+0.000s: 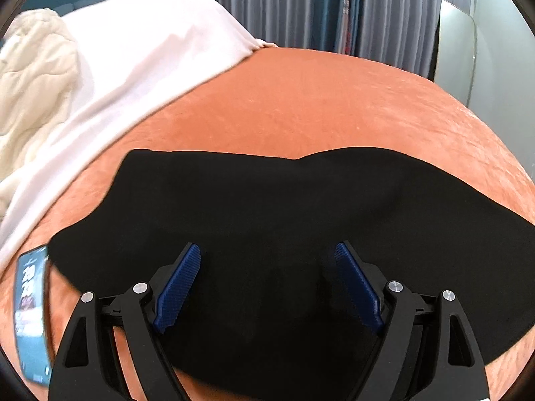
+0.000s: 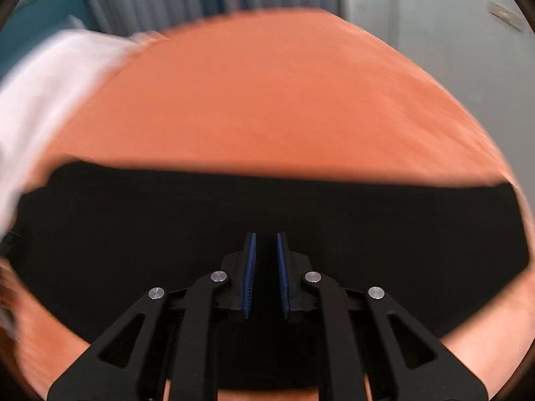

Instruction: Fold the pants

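Note:
Black pants (image 1: 267, 200) lie spread flat across an orange bedcover (image 1: 301, 100). My left gripper (image 1: 267, 247) hovers over their near half, its blue pads wide apart with nothing pressed between them. In the right wrist view, which is blurred by motion, the pants (image 2: 133, 234) form a wide dark band with a straight far edge. My right gripper (image 2: 265, 234) is over them with its pads almost together and only a thin slit between. The black cloth behind hides whether any fabric is pinched there.
A white sheet (image 1: 133, 50) and a cream quilt (image 1: 33, 83) cover the bed's far left. A phone (image 1: 31, 317) with a lit screen lies at the pants' left edge. Grey curtains (image 1: 301, 0) and a pale panel (image 1: 454, 50) stand beyond the bed.

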{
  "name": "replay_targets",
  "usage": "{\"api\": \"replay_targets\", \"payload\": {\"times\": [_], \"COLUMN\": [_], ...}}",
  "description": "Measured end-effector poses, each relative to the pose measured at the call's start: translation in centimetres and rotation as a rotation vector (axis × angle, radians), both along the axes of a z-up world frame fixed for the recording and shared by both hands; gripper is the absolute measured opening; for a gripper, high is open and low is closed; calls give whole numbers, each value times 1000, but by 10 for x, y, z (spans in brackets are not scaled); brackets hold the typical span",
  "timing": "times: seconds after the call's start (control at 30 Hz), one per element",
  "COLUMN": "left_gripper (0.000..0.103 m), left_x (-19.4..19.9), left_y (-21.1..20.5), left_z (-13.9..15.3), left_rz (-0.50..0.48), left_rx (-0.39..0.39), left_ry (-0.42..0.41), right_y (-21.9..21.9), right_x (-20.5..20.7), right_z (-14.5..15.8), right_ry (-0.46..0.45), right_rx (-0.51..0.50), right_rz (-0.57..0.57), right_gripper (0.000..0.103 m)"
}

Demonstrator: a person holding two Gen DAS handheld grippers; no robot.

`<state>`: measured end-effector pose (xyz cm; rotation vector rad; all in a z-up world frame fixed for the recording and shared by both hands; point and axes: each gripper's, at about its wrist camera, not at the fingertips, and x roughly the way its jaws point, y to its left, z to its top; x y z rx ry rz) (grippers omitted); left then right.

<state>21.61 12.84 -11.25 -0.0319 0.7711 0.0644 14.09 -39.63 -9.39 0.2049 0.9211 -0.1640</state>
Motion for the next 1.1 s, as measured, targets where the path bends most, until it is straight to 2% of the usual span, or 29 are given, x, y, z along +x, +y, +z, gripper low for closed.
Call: {"api": "replay_targets", "payload": {"times": [0.07, 0.1, 0.13, 0.17, 0.2, 0.23, 0.37, 0.43, 0.53, 0.6, 0.63, 0.7, 0.73, 0.83, 0.87, 0.9, 0.97, 1.0, 1.03, 1.1], "left_gripper": [80, 80, 81, 81, 81, 81, 81, 81, 81, 81, 81, 81, 81, 81, 81, 81, 81, 81, 81, 81], "left_x": [-17, -29, -37, -49, -56, -63, -88, -97, -108, -113, -114, -115, -115, -115, -118, -119, -117, -117, -117, -119], "left_y": [-13, -22, -28, -39, -47, -57, -97, -113, -134, -147, -151, -158, -162, -169, -173, -175, -181, -183, -184, -186], "left_z": [9, 14, 17, 21, 23, 26, 35, 37, 40, 41, 41, 41, 41, 43, 44, 44, 39, 36, 33, 27], "left_rz": [-1, -9, -15, -25, -33, -43, -76, -94, -114, -121, -120, -119, -115, -110, -111, -112, -116, -118, -115, -112], "left_rx": [20, 26, 31, 35, 34, 32, -12, -31, -23, 16, 30, 43, 47, 55, 58, 62, 67, 68, 71, 78], "left_ry": [-12, -23, -27, -29, -30, -32, -16, -2, 9, 6, 5, 9, 15, 20, 17, 17, 29, 38, 48, 63], "right_y": [-50, -68, -91, -109, -128, -153, -200, -211, -206, -211, -209, -199, -194, -186, -191, -200, -221, -223, -224, -225], "right_x": [-38, -56, -78, -92, -104, -116, -123, -115, -91, -92, -85, -82, -86, -102, -109, -108, -95, -93, -95, -109], "right_z": [4, 9, 16, 19, 19, 17, 12, 8, 6, -3, -7, -13, -12, 22, 28, 24, -15, -25, -21, -4], "right_ry": [-71, -89, -122, -143, -153, -160, -175, -169, -159, -133, -116, -99, -106, -188, -219, -222, -92, -94, -121, -178], "right_rx": [114, 102, 81, 95, 112, 139, 192, 207, 174, 143, 132, 127, 119, 40, 48, 52, 70, 96, 107, 156], "right_rz": [-76, -137, -197, -225, -263, -320, -369, -349, -268, -235, -212, -184, -167, -130, -131, -141, -181, -169, -163, -178], "right_gripper": [10, 15, 15, 16, 24, 25, 28, 54, 54, 52, 45, 12, 9, 8, 8, 8, 8, 10, 15, 16]}}
